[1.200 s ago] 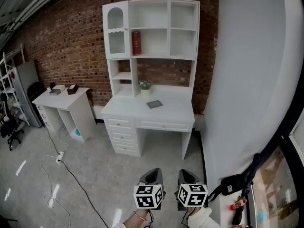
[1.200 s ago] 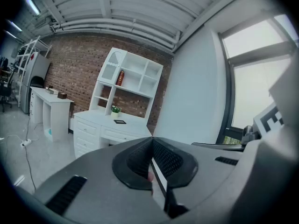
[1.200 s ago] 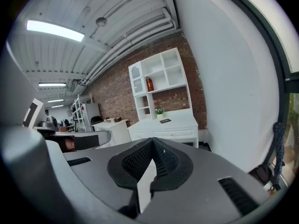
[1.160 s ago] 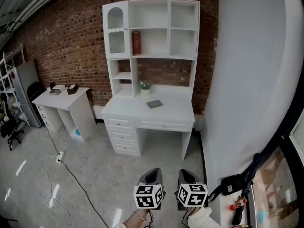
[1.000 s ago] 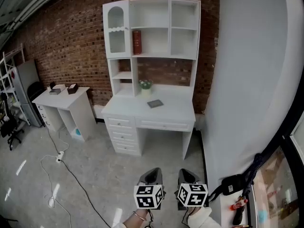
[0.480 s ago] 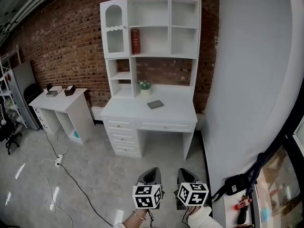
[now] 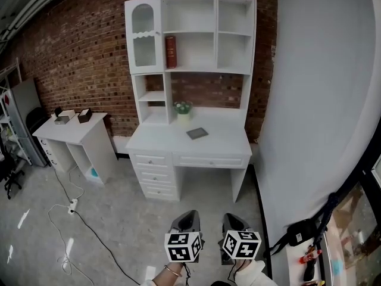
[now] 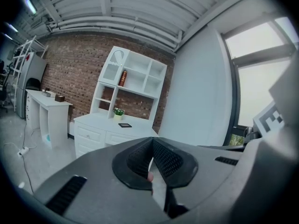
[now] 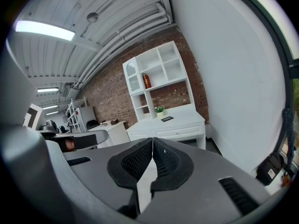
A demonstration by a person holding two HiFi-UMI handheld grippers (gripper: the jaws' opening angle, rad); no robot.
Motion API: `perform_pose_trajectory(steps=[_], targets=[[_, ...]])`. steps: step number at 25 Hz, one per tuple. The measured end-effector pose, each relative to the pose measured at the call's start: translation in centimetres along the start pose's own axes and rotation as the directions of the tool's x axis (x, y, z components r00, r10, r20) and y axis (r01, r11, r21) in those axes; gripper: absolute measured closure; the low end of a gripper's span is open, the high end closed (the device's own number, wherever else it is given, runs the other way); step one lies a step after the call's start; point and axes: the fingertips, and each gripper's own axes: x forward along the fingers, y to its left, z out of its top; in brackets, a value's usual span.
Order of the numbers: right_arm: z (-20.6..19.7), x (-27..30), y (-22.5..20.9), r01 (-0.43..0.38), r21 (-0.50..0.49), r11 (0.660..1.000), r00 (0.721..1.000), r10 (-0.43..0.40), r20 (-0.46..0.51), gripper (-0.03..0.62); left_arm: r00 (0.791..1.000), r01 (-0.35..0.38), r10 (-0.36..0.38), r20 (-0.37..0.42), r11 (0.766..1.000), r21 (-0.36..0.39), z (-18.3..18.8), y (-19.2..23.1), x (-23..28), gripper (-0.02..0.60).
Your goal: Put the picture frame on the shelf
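The picture frame (image 7: 197, 133) is lying flat and slightly askew on the desk (image 7: 226, 145), just in front of the small plant (image 7: 183, 108) and below the shelf (image 7: 190, 70) rising from the desk's back. Both tools are hanging well short of the desk, over the floor (image 7: 137, 207), each with jaws pressed together on nothing. The left tool (image 7: 189, 218) is lining up more directly with the picture frame than the right tool (image 7: 234, 218). A white wall (image 7: 309, 100) is flanking the desk's right side.

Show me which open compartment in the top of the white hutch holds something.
The middle column's lower compartment: a red book stands upright at its left side. The other open ones look bare.
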Motion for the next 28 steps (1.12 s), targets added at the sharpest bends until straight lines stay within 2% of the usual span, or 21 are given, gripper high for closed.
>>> perform_pose_trajectory(steps=[9,15,23,28], targets=[[-0.1,3.3,-1.0,0.016,-0.008,1.000,0.999,-0.016,-0.033,0.569,1.000,0.005,-0.005,-0.018,1.000,-0.017,-0.4,1.2,3.1,0.574],[1.3,7.1,-1.8,-0.005,-0.005,1.000,1.000,0.005,-0.023,0.569,1.000,-0.014,0.014,-0.014,1.000,-0.017,0.2,2.7,6.4,0.574],[3.5,12.8,-4.2,-0.026,0.019,0.999,0.999,0.027,-0.025,0.569,1.000,-0.024,0.024,-0.016,1.000,0.012,1.8,3.4,12.9,0.574],[6.2,17.0,-6.4,-0.034,0.019,0.999,0.999,0.034,-0.025,0.569,0.999,-0.023,0.024,-0.025,0.999,0.036,3.5,3.5,18.0,0.574]])
